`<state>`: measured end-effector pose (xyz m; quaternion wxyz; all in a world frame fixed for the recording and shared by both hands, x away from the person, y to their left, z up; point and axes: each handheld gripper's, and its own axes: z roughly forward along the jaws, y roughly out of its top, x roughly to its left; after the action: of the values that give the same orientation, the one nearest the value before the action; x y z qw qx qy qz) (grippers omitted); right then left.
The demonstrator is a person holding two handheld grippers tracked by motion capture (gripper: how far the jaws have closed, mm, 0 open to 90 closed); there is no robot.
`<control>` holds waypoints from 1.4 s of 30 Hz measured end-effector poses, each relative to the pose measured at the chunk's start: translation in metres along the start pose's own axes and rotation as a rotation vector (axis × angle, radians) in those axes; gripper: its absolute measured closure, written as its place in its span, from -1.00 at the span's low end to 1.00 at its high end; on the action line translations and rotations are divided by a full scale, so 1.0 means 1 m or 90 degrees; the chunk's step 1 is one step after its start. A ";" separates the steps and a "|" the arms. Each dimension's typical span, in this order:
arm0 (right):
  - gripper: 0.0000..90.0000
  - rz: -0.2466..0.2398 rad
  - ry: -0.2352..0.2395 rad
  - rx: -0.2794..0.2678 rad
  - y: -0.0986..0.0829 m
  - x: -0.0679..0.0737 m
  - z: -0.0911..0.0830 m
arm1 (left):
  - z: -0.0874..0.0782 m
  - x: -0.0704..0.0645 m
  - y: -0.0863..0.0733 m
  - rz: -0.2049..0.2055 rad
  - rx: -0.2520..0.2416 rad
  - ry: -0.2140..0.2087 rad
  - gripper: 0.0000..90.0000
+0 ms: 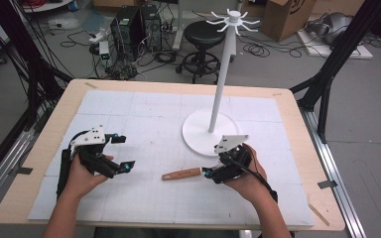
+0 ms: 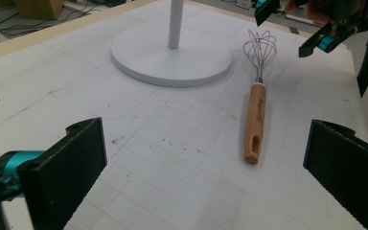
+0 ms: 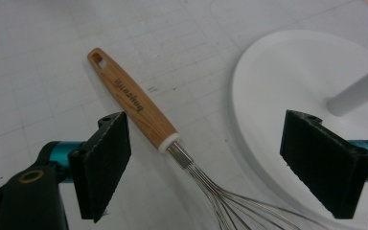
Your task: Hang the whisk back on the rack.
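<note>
Right gripper wide-jawed over whisk neck.

A tall white stand with little hooks on top sits on the white mat. Behind the wooden table are a black stool and a cardboard box.

A whisk lies flat on the table's mat, toward the near edge, just in front of the hook stand's base (wires pointing right). The left gripper sits to its left, well apart; the right gripper hovers at its wire end.
</note>
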<state>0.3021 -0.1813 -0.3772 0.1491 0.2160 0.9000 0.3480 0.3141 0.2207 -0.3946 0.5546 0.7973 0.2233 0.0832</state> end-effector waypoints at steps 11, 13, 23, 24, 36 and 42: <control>-0.44 -0.068 0.042 0.129 0.018 0.013 0.045 | -0.003 0.000 0.001 0.004 -0.009 0.005 -0.96; -0.37 -0.084 0.048 0.156 0.019 0.015 0.052 | -0.004 0.000 0.002 0.005 -0.011 0.008 -0.96; 0.04 -0.112 0.078 0.241 0.019 0.019 0.070 | -0.005 0.000 0.002 0.006 -0.015 0.009 -0.96; 0.07 -0.114 0.085 0.244 0.020 0.018 0.070 | -0.005 0.000 0.002 0.006 -0.015 0.009 -0.96; 0.33 -0.107 0.102 0.261 0.022 0.016 0.071 | -0.004 0.000 0.002 0.009 -0.009 0.011 -0.96; 0.46 -0.118 0.107 0.273 0.025 0.018 0.071 | -0.004 0.000 0.002 0.010 -0.008 0.010 -0.96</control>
<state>0.3237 -0.1160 -0.4131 0.0557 0.1291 0.9786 0.1506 0.3127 0.2237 -0.3912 0.5570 0.7949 0.2210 0.0955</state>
